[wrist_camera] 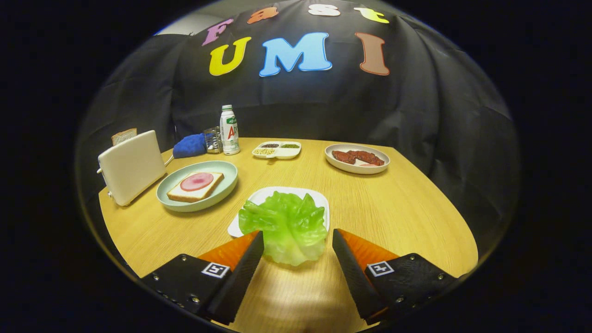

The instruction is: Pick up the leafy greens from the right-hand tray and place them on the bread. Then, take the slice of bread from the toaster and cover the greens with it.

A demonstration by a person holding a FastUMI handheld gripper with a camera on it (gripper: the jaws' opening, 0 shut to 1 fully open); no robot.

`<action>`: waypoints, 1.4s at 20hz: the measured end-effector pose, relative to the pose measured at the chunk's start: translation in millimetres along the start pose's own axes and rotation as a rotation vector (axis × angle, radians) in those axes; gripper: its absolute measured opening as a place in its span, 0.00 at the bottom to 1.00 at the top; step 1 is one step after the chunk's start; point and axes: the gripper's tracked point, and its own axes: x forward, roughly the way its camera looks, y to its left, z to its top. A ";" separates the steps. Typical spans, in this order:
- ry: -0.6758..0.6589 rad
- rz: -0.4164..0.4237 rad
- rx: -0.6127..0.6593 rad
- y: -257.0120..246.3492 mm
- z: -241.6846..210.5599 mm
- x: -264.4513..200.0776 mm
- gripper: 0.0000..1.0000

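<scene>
A pale green lettuce leaf [284, 226] lies on a white tray [277, 192], hanging over the tray's near edge. My gripper [298, 236] is open, one finger on each side of the leaf; the left fingertip touches its edge and the right one stands just clear. Beyond the fingers to the left, a bread slice topped with a pink ham round [195, 186] rests on a light green plate [222, 192]. Further left stands a cream toaster [132, 166] with a second bread slice [124, 136] poking out of its top.
At the back of the round wooden table [407, 208] are a white bottle [229, 129], a blue cloth [189, 146], a small metal object [212, 138] and a divided dish of grains [276, 150]. A plate of dark red meat [357, 159] sits at the back right.
</scene>
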 end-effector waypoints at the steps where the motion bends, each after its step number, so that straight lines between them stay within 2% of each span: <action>1: 0.027 0.000 0.007 0.7 -3.3 2.8 0.83; 2: 0.053 0.000 0.011 -0.1 -7.9 4.8 0.76; 5: 0.077 0.044 0.033 6.5 -9.1 6.5 0.13; 7: 0.043 0.051 -0.006 3.0 -2.7 1.3 0.13; 8: 0.020 0.027 -0.004 -1.1 4.1 -2.8 0.13; 9: 0.006 0.024 -0.023 -0.1 4.6 -3.6 0.01; 19: -0.068 0.055 -0.038 24.8 34.1 -17.8 0.01; 28: -0.129 0.133 -0.073 88.4 78.2 -10.6 0.01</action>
